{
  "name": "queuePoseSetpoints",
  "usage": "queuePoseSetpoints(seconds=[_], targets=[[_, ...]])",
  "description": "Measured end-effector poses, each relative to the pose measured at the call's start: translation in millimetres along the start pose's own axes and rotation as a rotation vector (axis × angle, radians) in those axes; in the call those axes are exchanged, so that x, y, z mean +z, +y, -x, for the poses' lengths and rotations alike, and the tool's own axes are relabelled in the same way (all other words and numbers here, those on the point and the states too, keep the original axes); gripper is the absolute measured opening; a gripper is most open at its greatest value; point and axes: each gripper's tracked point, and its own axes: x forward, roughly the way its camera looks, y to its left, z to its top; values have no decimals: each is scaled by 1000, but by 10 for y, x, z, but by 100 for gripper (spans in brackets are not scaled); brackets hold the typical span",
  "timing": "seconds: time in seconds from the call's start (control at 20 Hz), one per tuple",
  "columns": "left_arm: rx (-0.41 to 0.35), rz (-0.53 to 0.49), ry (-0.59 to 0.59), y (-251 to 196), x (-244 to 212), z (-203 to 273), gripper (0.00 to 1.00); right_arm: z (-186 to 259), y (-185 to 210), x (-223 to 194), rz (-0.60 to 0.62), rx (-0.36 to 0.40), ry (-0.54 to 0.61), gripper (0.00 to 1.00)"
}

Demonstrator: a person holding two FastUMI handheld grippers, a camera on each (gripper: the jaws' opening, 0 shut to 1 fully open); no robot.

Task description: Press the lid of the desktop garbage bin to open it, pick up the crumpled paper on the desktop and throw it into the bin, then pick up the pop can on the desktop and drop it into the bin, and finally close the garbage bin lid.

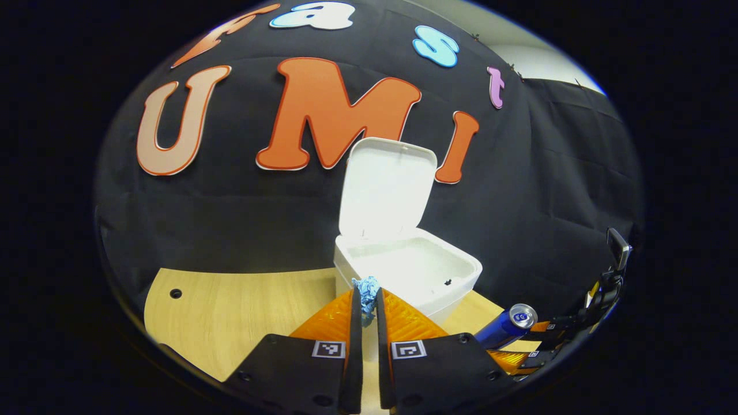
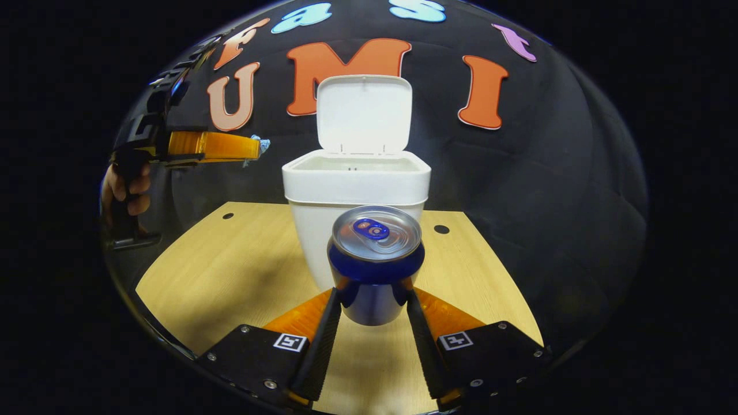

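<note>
Now we've got the crumpled blue paper ball (image 1: 366, 290) pinched at the very tips of our left gripper (image 1: 369, 302), just short of the open white plastic bin (image 1: 461, 276). Thin bite: it could slip out onto the wooden desktop (image 1: 230, 311). Our right gripper (image 2: 373, 305) clamps the blue pop can (image 2: 375, 259), lifted before the bin.

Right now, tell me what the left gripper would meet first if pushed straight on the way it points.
Likely the open garbage bin: the left gripper, shut on the crumpled paper, points at its near rim. Whether it would strike the rim or pass just over it is unclear.
</note>
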Motion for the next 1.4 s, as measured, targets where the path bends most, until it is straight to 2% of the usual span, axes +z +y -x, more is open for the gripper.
queuePoseSetpoints(seconds=[0.05, 0.1, 0.25, 0.3, 0.45, 0.65, 0.7, 0.8, 0.85, 1.0, 1.05, 1.15, 1.2, 1.25, 1.3, 1.4], targets=[[-9, -2, -1, -60, 30, -43, 15, -5, 0, 8, -5, -7, -2, 64], [-15, -7, -6, -104, 60, -83, 15, -10, -6, 2, -8, -14, -4, 69], [-38, -25, 3, -243, 60, -224, 15, -27, 1, 14, -24, -28, -7, 64], [-44, -29, 8, -283, 55, -264, 15, -35, -2, 11, -28, -34, -8, 69], [-46, -42, 33, -361, -35, -373, 14, -43, 9, 20, -42, -46, -16, 69], [-42, -54, 60, -371, -125, -474, 20, -47, 6, 37, -47, -59, -38, 69], [-39, -58, 65, -356, -145, -492, 26, -60, 8, 32, -48, -61, -40, 69], [-42, -58, 68, -371, -153, -509, 27, -51, 4, 56, -47, -63, -48, 69], [-47, -61, 63, -388, -131, -491, 29, -41, 4, 64, -44, -60, -52, 69], [-43, -79, 63, -359, -126, -496, 51, 0, -35, 264, -31, -60, -67, 64], [-44, -73, 57, -355, -117, -484, 51, -17, -45, 371, -27, -56, -77, 69], [-40, -64, 49, -314, -112, -433, 55, -86, -33, 579, -17, -52, -105, 69], [-37, -54, 47, -288, -115, -408, 60, -98, -39, 677, -13, -50, -118, 69], [-30, -45, 49, -248, -117, -383, 65, -97, -34, 768, -11, -45, -128, 64], [-21, -32, 50, -196, -140, -364, 75, -110, -35, 850, -12, -36, -139, 69], [-12, -5, 61, -116, -182, -279, 75, -112, -33, 1037, -5, -23, -162, 69]])
